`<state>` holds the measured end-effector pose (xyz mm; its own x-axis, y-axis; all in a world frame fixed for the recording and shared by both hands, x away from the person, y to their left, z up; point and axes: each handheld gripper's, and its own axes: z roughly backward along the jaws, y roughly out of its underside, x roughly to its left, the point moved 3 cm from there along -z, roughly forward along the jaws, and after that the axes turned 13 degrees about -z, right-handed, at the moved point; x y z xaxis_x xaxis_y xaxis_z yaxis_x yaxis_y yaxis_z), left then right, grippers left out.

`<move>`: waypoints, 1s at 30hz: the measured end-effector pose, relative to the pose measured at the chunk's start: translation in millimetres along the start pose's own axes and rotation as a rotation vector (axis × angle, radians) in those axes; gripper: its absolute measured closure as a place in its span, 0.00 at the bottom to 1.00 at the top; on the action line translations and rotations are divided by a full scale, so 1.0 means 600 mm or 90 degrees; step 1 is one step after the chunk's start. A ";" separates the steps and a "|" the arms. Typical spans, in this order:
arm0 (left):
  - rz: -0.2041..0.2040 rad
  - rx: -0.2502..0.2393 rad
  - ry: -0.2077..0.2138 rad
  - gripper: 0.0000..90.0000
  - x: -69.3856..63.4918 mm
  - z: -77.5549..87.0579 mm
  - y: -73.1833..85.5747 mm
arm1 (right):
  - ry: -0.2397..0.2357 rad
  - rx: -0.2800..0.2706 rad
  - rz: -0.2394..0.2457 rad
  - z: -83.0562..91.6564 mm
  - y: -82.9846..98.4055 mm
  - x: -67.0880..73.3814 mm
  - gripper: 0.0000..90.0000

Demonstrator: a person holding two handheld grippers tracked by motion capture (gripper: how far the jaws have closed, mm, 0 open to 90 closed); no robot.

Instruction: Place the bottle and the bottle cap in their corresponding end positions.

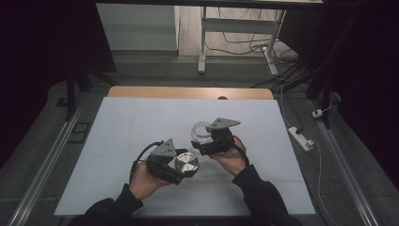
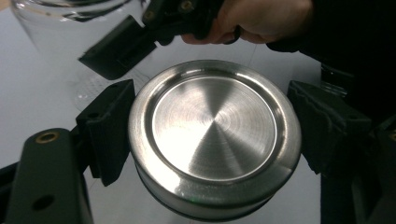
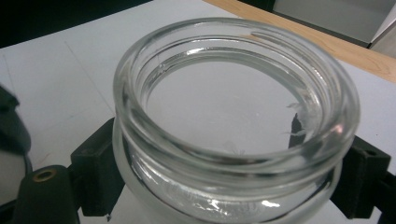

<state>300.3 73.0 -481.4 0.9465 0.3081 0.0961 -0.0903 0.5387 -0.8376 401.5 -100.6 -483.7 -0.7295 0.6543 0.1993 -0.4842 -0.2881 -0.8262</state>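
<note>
Metal lid [image 2: 215,140] gripped, glass jar [image 3: 233,121] gripped

The round brushed-steel lid [image 2: 215,140] at frame centre gleams, with fine concentric marks. The clear thick-walled glass jar [image 3: 233,116] is smooth and glossy. The matt white tabletop [image 1: 141,122] carries a bare wooden strip [image 1: 188,92] along its upper edge.

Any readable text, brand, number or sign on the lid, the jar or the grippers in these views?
None. The metal lid shows only a brushed finish, the glass jar is plain clear glass, and the left gripper and right gripper carry no legible marking.
</note>
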 end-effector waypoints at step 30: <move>0.005 0.030 -0.033 0.23 0.025 -0.080 0.049 | 0.017 -0.009 -0.001 -0.096 -0.035 -0.034 0.16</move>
<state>326.4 55.8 -530.1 0.9283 0.3526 0.1182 -0.1140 0.5723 -0.8121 454.4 -67.5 -500.8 -0.7153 0.6732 0.1874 -0.4784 -0.2763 -0.8335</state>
